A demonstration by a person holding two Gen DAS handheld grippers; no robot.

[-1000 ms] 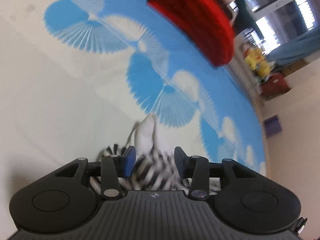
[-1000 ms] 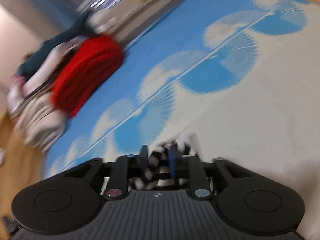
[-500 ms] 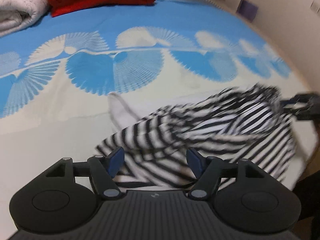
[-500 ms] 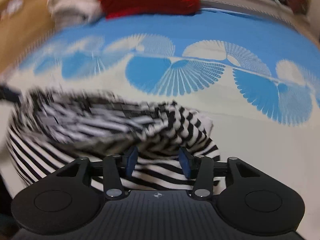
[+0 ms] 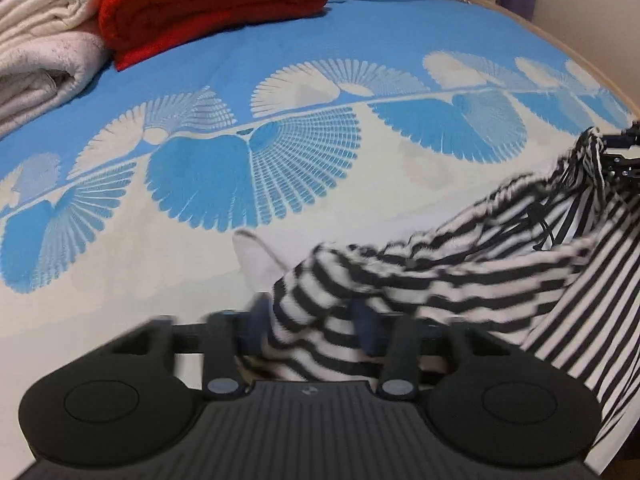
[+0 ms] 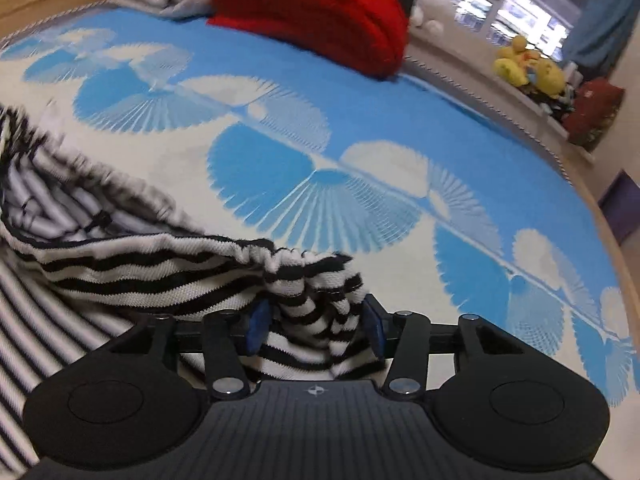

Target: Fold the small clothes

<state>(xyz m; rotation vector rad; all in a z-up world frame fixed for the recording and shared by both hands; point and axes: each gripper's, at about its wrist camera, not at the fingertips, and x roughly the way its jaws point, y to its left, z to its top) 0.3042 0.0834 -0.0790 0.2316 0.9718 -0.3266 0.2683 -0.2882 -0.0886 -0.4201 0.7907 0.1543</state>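
Observation:
A black-and-white striped garment (image 5: pixel 460 264) hangs stretched above the bed between my two grippers. My left gripper (image 5: pixel 312 324) has a bunched end of it between its blue pads, and its jaws are closing on the fabric. The far end runs up to my right gripper (image 5: pixel 624 152) at the right edge of the left wrist view. In the right wrist view the striped garment (image 6: pixel 132 264) comes in from the left, and my right gripper (image 6: pixel 316 328) has a gathered end filling the gap between its closing jaws. A white scrap of cloth (image 5: pixel 256 256) lies on the bed just beyond the left gripper.
The bedspread (image 5: pixel 280 160) is blue with white fan patterns. A folded red blanket (image 5: pixel 208 4) and rolled white blankets (image 5: pixel 40 40) lie at the head. The bed's edge and a wall run along the right. Yellow plush toys (image 6: pixel 528 68) sit on a ledge by the window.
Both grippers have rolled to level, and the striped garment has been drawn out between them above the bed. The left jaws widened and have narrowed again on the fabric.

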